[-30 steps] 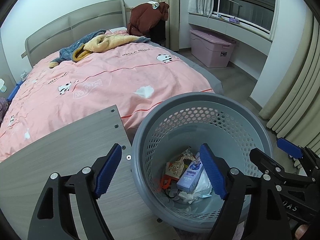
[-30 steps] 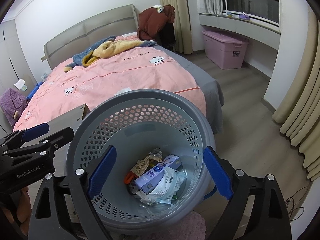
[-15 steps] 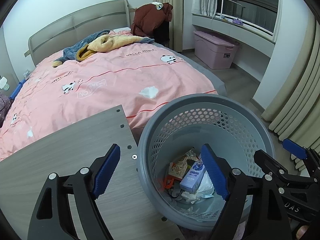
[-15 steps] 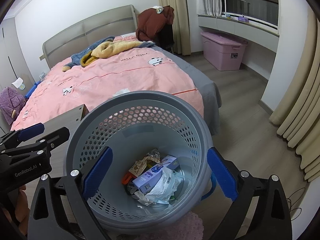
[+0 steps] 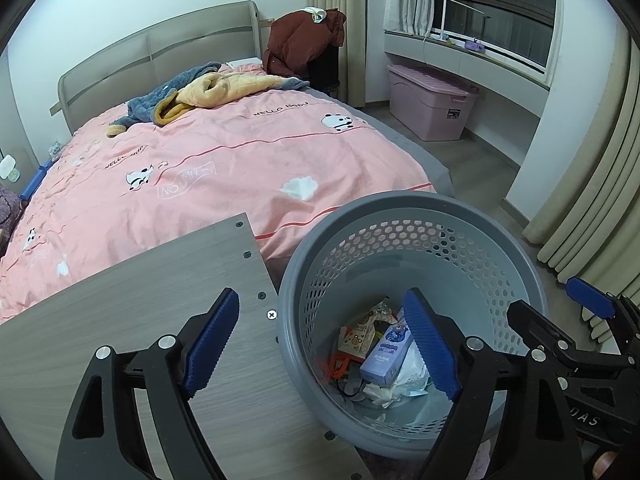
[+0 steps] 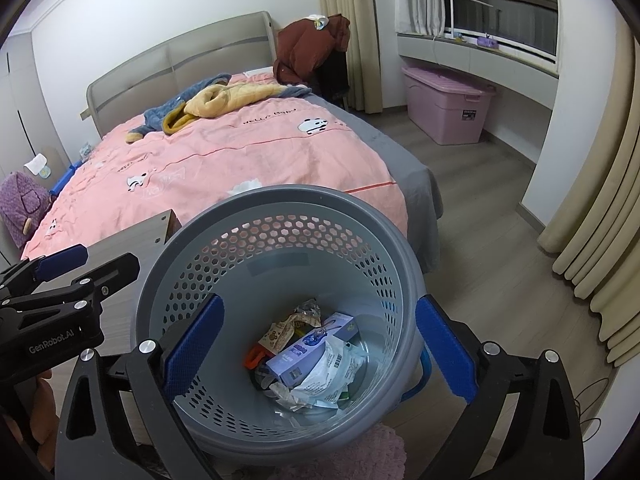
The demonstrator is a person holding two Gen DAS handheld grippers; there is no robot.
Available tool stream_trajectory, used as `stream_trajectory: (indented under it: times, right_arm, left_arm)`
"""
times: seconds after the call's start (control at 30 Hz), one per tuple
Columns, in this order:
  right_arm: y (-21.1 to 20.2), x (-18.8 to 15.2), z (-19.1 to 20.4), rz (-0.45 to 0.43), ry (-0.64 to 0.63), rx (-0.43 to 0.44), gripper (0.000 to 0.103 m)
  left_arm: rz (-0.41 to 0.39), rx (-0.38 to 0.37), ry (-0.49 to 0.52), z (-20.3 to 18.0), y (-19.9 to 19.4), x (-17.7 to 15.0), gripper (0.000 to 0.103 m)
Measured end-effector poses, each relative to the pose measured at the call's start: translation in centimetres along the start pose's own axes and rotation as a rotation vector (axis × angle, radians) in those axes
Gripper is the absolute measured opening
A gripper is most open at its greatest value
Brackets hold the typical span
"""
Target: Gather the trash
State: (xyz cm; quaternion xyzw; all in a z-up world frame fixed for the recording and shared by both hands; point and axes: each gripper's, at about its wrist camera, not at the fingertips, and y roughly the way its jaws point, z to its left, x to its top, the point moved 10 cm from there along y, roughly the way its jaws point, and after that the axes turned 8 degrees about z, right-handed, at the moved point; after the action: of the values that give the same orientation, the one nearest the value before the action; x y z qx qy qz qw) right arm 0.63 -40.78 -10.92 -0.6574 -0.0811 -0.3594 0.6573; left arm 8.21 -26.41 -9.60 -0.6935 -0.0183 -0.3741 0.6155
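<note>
A grey perforated trash basket (image 5: 500,248) (image 6: 280,200) stands on the floor at the foot of the bed. It holds trash: a purple box (image 5: 386,354) (image 6: 310,346), snack wrappers (image 5: 360,330) (image 6: 288,326), crumpled white paper (image 5: 404,378) (image 6: 326,372) and an orange piece (image 5: 334,364). My left gripper (image 5: 322,342) is open and empty, above the basket's left rim and the desk edge. My right gripper (image 6: 320,346) is open and empty, straddling the basket from above.
A grey wooden desk top (image 5: 120,304) lies left of the basket. A pink bed (image 5: 220,160) with a blue-yellow blanket (image 5: 200,90) fills the back. A pink storage box (image 5: 430,106) sits under the window. Curtains (image 6: 600,208) hang at right. A pink rug (image 6: 360,456) lies below the basket.
Both grippers have drawn slightly up and back from the basket. Their jaws stay open and the trash inside has not moved.
</note>
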Motion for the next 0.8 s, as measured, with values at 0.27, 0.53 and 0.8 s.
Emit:
stream_trajectory:
  times: [0.27,0.53,0.8]
  right_arm:
    - [-0.21,0.06,0.04,-0.003,0.001,0.0,0.095]
    - [-0.47,0.19,-0.03,-0.005,0.003,-0.001,0.095]
    - [-0.49,0.18,-0.11,-0.006,0.002,-0.003,0.095]
  left_arm:
    - [0.005,-0.004,0.002,-0.28,-0.12,-0.01,0.081]
    - [0.005,-0.004,0.004,-0.39,-0.22,0.05,0.081]
    - [0.008,-0.003,0.004,-0.41,-0.28,0.06,0.081]
